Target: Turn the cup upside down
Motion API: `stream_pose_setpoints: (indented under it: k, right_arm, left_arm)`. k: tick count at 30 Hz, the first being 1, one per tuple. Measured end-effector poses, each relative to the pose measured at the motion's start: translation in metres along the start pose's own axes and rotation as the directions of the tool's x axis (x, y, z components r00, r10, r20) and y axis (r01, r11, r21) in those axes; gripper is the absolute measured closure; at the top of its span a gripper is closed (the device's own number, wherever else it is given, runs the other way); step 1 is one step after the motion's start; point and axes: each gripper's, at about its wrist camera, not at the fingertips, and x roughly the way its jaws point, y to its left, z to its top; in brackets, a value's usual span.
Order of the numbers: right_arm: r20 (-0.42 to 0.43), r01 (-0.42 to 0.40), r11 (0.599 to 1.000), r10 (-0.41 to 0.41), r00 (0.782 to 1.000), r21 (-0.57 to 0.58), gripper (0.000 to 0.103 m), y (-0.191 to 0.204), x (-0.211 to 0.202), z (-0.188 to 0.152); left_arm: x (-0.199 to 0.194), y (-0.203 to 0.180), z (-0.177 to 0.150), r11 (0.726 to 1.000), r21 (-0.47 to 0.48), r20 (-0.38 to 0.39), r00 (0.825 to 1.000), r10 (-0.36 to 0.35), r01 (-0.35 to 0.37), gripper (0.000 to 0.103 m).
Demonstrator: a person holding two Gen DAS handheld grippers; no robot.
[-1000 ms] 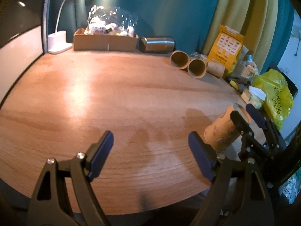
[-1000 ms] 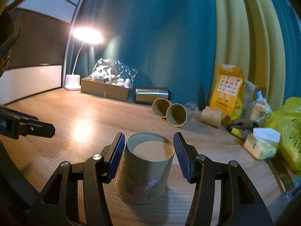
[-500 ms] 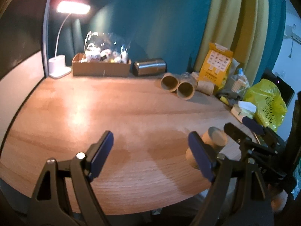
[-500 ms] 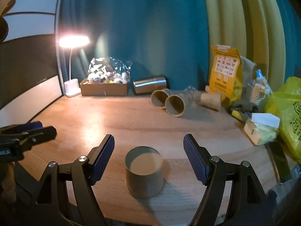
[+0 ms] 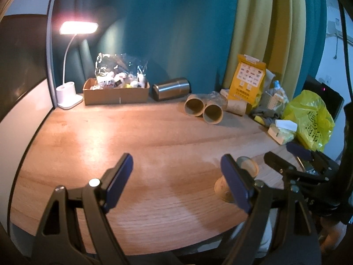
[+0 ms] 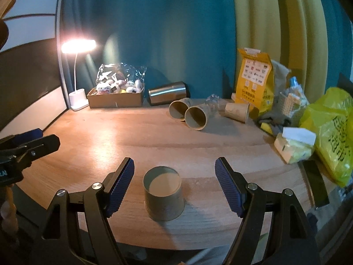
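A tan paper cup (image 6: 163, 195) stands upside down, base up, on the wooden table (image 6: 132, 139) near its front edge. My right gripper (image 6: 174, 183) is open and empty, its blue pads wide apart on either side of the cup and not touching it. In the left wrist view the cup (image 5: 247, 172) is partly hidden behind my left gripper's right finger. My left gripper (image 5: 176, 176) is open and empty over the table's front. The right gripper (image 5: 293, 154) shows at the right of that view.
At the back lie two open paper cups (image 6: 189, 114), a third cup (image 6: 237, 111), a steel tumbler (image 6: 167, 92), a cardboard box of toys (image 6: 117, 97) and a lit desk lamp (image 6: 77, 46). A yellow carton (image 6: 256, 81), tissue pack (image 6: 293, 145) and yellow bag (image 6: 333, 132) crowd the right.
My right gripper let go of the upside-down cup, opened wide and drew back from it. My left gripper lifted and pulled back, so more of the wall shows.
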Motion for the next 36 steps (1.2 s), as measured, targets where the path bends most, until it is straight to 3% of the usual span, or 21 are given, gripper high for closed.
stream_pose_setpoints:
  k: [12,23,36]
  right_arm:
    - [-0.001,0.029,0.999,-0.029,1.0,0.031,0.024,-0.002,0.003,0.005]
    - [-0.018,-0.001,1.0,0.001,1.0,0.021,0.024,-0.009,0.021,0.013]
    - [-0.016,-0.018,1.0,0.019,1.0,0.02,0.024,-0.01,0.027,0.016]
  left_arm:
    - [0.016,-0.002,0.009,1.0,0.024,-0.023,1.0,-0.003,0.003,0.02]
    - [0.034,-0.004,0.012,0.999,0.01,-0.053,0.997,0.051,-0.051,0.02]
    - [0.029,-0.004,0.011,0.995,0.012,-0.03,0.995,0.097,-0.097,0.02]
